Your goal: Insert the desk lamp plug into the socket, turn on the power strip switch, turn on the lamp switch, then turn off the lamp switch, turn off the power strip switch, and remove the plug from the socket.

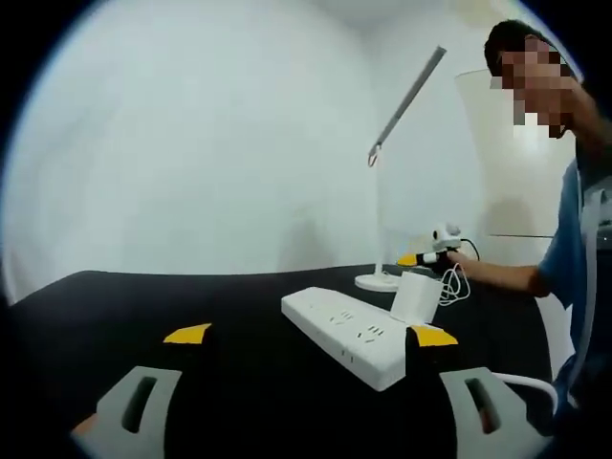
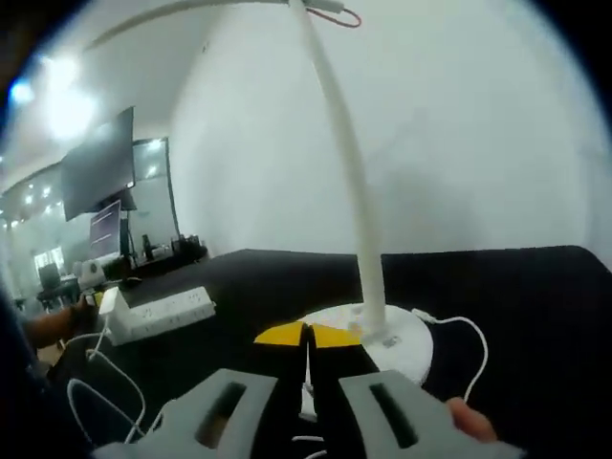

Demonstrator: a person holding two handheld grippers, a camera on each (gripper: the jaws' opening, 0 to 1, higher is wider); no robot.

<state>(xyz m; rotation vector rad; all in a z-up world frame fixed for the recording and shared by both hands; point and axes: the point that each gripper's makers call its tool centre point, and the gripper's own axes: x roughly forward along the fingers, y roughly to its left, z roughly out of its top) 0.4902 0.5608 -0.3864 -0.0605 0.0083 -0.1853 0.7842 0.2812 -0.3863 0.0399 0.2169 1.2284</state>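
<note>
Where the black worktop [image 1: 239, 316] runs back to a plain white wall [image 1: 191, 134], the following items stand.

Room: white walls on two sides; in the right gripper view, ceiling lights [image 2: 57, 105], dark screens [image 2: 100, 172] and cluttered desks at the far left.

Power strip [image 1: 349, 335]: white, long, lying flat on the worktop just ahead of the left hand-held gripper [image 1: 311, 335]. Several sockets on its top face; a white plug block [image 1: 417, 296] stands upright in the far end. No writing legible on either.

Desk lamp [image 2: 359, 239]: white, round base [image 2: 406, 349] resting on the worktop, thin stem rising and bending into a long head overhead. A small red loop [image 2: 349, 17] hangs near the joint. Placed beyond the power strip, towards the wall.

Cord [image 2: 473, 349]: thin, white, curling from the lamp base across the worktop; further loops lie near the power strip.

Left hand-held gripper: jaws wide apart, yellow tips either side of the near end of the power strip, nothing between them.

Right hand-held gripper [image 2: 306, 335]: jaws drawn together, yellow tips meeting just before the lamp base; whether anything is pinched between them cannot be told. A fingertip [image 2: 469, 421] shows at its side.

Person: blue sleeve [image 1: 569, 239] at the right, forearm reaching towards the lamp base.
</note>
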